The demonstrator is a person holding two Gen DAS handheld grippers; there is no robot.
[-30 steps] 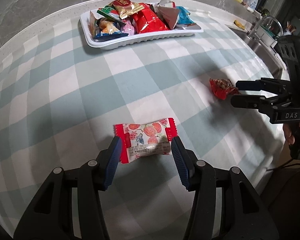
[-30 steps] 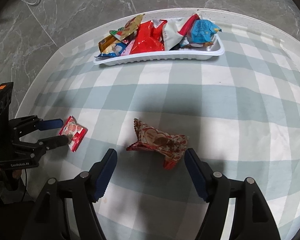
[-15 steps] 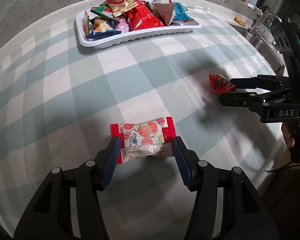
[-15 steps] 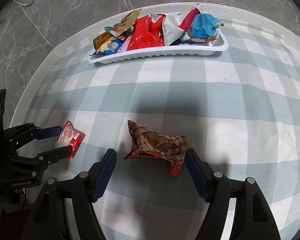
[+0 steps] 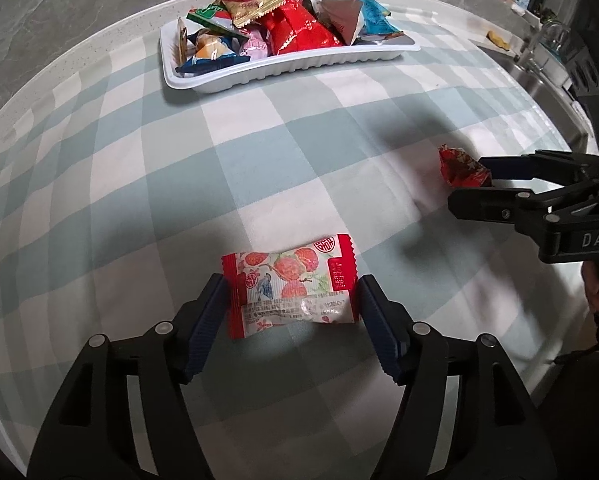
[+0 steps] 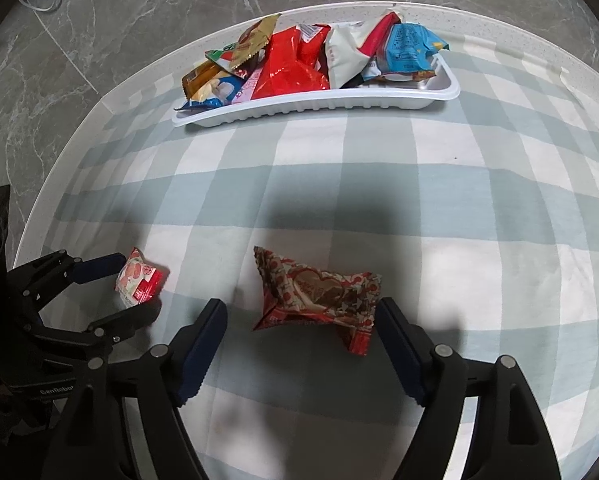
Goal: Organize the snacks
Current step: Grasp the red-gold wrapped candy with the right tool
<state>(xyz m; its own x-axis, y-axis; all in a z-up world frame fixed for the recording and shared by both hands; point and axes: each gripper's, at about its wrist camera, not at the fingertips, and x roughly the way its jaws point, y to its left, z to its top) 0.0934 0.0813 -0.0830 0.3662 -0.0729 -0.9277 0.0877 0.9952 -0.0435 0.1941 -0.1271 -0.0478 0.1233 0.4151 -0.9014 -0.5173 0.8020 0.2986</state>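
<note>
Straddling a white-and-red candy packet (image 5: pixel 291 290) that lies flat on the checked tablecloth (image 5: pixel 147 184), the left gripper (image 5: pixel 291 308) has its jaws opening; the blue pads (image 5: pixel 205 320) stand just beside the packet's crimped red ends, and whether they touch the wrapper cannot be told. In the right wrist view the same gripper (image 6: pixel 133 290) comes in from the left edge with that packet (image 6: pixel 139 282) between its fingers.

The right gripper (image 6: pixel 299 332) is also opening, its fingers spread wider than the red heart-printed snack (image 6: pixel 319 292) that rests on the cloth between them. The left pad stands clear of the wrapper; the right pad (image 6: pixel 399 344) is close against its crumpled end, apart or touching cannot be told. Seen from the left wrist camera, this gripper (image 5: pixel 475 186) reaches in from the right with the snack (image 5: pixel 459 168) at its fingertips.

At the far edge of the table sits a white tray (image 6: pixel 319 106) heaped with assorted snack packets (image 6: pixel 295 64), well apart from both grippers
</note>
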